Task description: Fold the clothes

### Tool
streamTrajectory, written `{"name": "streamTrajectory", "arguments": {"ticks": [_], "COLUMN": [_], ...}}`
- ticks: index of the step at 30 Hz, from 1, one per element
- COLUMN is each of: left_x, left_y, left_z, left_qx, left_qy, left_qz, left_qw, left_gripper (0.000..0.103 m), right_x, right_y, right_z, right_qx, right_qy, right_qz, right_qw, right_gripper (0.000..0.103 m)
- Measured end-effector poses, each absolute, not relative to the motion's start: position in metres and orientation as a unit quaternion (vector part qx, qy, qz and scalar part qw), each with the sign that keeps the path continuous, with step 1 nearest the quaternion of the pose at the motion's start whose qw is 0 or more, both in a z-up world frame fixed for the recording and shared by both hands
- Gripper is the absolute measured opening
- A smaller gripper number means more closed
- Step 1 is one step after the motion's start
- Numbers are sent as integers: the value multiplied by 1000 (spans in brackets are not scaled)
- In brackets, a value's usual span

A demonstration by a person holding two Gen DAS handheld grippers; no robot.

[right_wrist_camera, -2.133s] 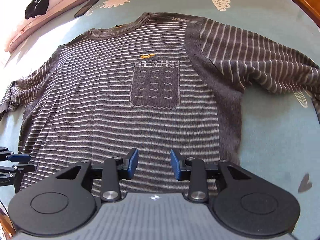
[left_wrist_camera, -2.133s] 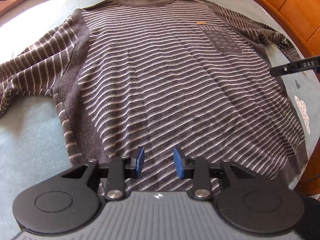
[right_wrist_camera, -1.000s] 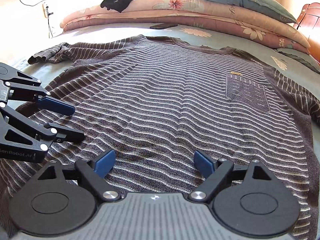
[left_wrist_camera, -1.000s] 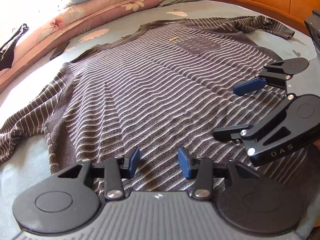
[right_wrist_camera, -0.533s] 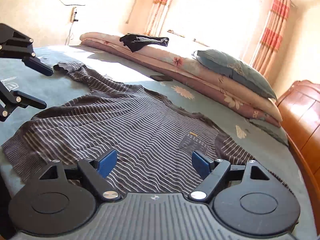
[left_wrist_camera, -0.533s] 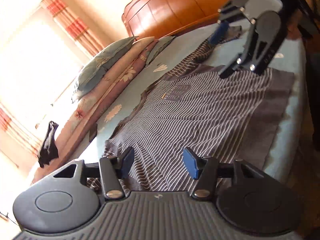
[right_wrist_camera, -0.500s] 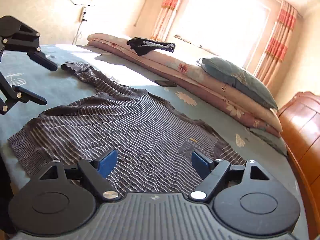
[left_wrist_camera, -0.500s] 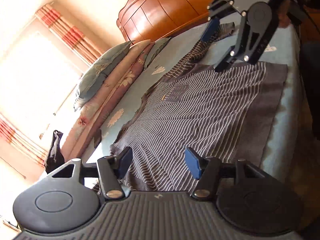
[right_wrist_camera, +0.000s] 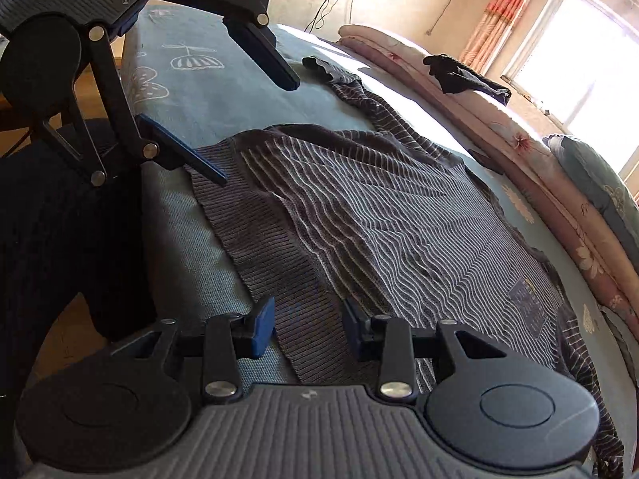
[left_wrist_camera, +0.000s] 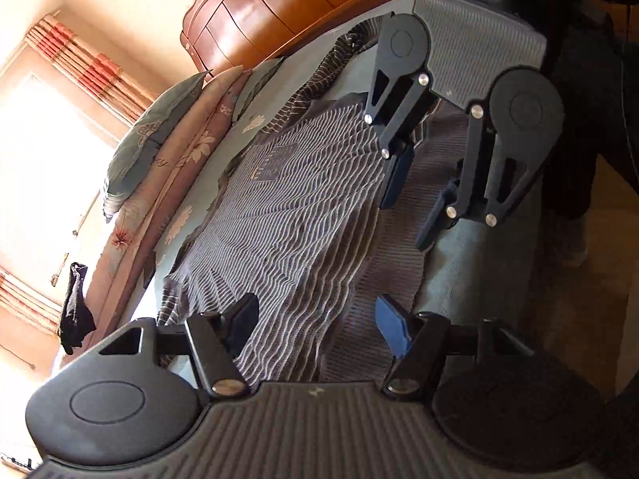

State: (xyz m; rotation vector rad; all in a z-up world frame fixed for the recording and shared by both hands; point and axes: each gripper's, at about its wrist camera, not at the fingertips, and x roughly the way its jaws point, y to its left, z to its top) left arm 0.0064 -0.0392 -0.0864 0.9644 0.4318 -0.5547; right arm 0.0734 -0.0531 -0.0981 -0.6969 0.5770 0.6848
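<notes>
A grey sweater with thin pale stripes lies flat, front up, on the blue-green bed sheet, its ribbed hem along the bed's near edge. My left gripper hovers open over one hem corner, with nothing gripped. In the same view my right gripper hangs over the other hem corner. From the right wrist, the sweater stretches away, and the right gripper has its jaws closing with the ribbed hem corner in the gap; the pads do not press on it. The left gripper shows at the upper left.
Pillows and rolled quilts line the far side of the bed, with a dark garment draped on them. A wooden headboard stands at one end. A person's dark clothing is beside the bed edge.
Both views have rolled and swung from facing the sweater's front to looking along its hem. The right jaws have narrowed; the left jaws stand wider than a second ago.
</notes>
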Motion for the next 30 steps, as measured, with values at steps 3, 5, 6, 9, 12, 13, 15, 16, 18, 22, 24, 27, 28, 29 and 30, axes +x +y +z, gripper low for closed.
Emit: {"name": "streamTrajectory", "arguments": {"ticks": [3, 5, 6, 9, 12, 13, 15, 16, 18, 22, 24, 27, 28, 29, 30], "left_x": [22, 30, 33, 36, 36, 36, 36, 37, 42, 62, 72, 88, 94, 99, 104], "left_y": [-39, -38, -37, -35, -35, -36, -37, -39, -42, -41, -35, -24, -20, -17, -13], "left_z": [-99, -105, -108, -116, -120, -120, -121, -122, -125, -127, -123, -119, -120, -122, -122], "left_qx": [426, 410, 402, 393, 398, 398, 396, 395, 399, 405, 396, 382, 382, 383, 382], "left_qy": [223, 230, 234, 241, 238, 238, 234, 233, 230, 227, 229, 242, 248, 252, 259], "left_qz": [-266, -270, -273, -282, -293, -297, -304, -309, -305, -267, -244, -206, -189, -172, -156], "left_qw": [836, 840, 842, 841, 836, 835, 834, 833, 833, 844, 855, 868, 870, 872, 873], "left_gripper": [66, 66, 66, 66, 67, 67, 67, 67, 67, 67, 67, 67, 67, 67, 67], "right_x": [82, 85, 86, 89, 95, 97, 97, 97, 100, 112, 121, 142, 150, 159, 166], "right_y": [-48, -43, -41, -41, -43, -44, -48, -50, -57, -67, -71, -72, -72, -71, -70], "right_z": [-106, -115, -119, -119, -119, -119, -115, -111, -99, -79, -74, -76, -80, -84, -88], "right_qx": [-319, -333, -344, -341, -337, -332, -319, -310, -282, -264, -259, -264, -267, -270, -271], "right_qy": [300, 312, 314, 322, 333, 338, 340, 338, 336, 315, 306, 296, 295, 298, 306], "right_qz": [338, 349, 350, 350, 342, 341, 343, 343, 344, 320, 306, 258, 237, 216, 200], "right_qw": [833, 819, 813, 811, 811, 812, 816, 820, 830, 854, 864, 881, 886, 890, 890], "right_gripper": [42, 42, 42, 42, 22, 6, 2, 2, 2, 2, 2, 4, 13, 16, 17]}}
